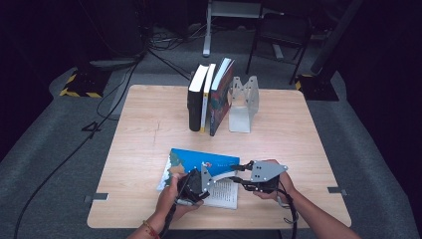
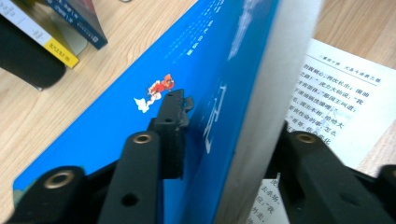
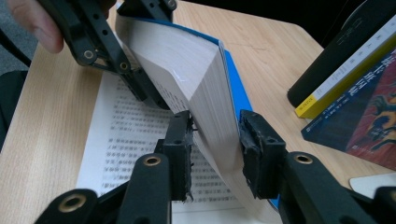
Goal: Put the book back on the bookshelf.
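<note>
On the pale wooden table (image 1: 149, 124), near the person's edge, lies an open paperback book with a bright blue cover (image 1: 199, 160). Its lower printed pages rest flat on the wood, while a thick block of pages with the cover is lifted off them at a slant.

The left gripper (image 1: 198, 183) comes in from the book's left side. In the left gripper view its jaws pinch that raised block: one black pad (image 2: 173, 126) presses on the blue cover beside a small red-and-white cartoon figure, and the other jaw sits behind the white page edges, over the printed page (image 2: 336, 98).

The right gripper (image 1: 242, 175) reaches in from the right. In the right gripper view its two pads (image 3: 180, 149) stand either side of the same fanned block of pages (image 3: 196, 74); the left pad touches the paper, and whether the right pad presses cannot be told.

Further back, mid-table, stand three upright books: a black one (image 1: 195, 99), a thin white one with a yellow spine (image 1: 206, 97), and a dark illustrated one (image 1: 221, 94) leaning left against them. Just to their right stands a grey metal bookend (image 1: 242, 107), with no book resting in it.
</note>
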